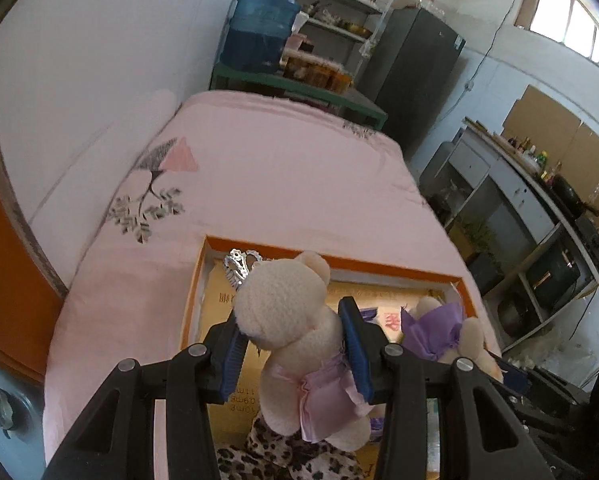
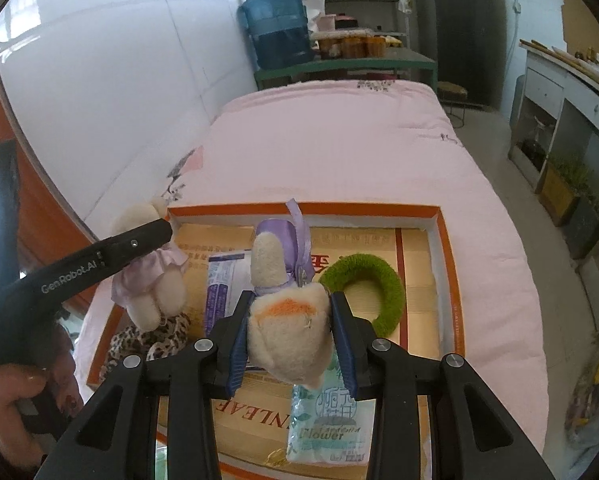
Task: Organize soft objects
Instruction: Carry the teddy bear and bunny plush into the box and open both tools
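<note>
Clearly both hands are loaded at once — each gripper carries a plush toy above the orange-rimmed box (image 2: 443, 240) that lies on the pink bed (image 2: 339, 148).

The left gripper (image 1: 295, 344) has its jaws clamped on a cream teddy bear in a pink dress (image 1: 299, 332); the blue pads press into its sides just under the head, so the body hangs free below them and the head sticks up past the fingertips. In the right wrist view this same bear hangs at the box's left edge, over a leopard-print cloth (image 2: 147, 340) that sits in that near-left corner.

The right gripper (image 2: 289, 332) is closed on a second cream toy with a purple ribbon (image 2: 287, 320), squeezed across its body. It hangs over the middle of the box, above a white and purple packet (image 2: 219, 280) and a pale green tissue pack (image 2: 327, 428) lying on the cardboard floor. A green fuzzy ring (image 2: 363, 292) lies flat just to the right of it, and a small silver tiara (image 1: 239, 264) rests in the far-left corner.

A grip on the torso looks sensible for soft things — the stuffing gives, so the pads sink in and the toy cannot slip. My reading is that both toys are being brought down into the box, each towards its own side, so that the two do not crowd one another.
</note>
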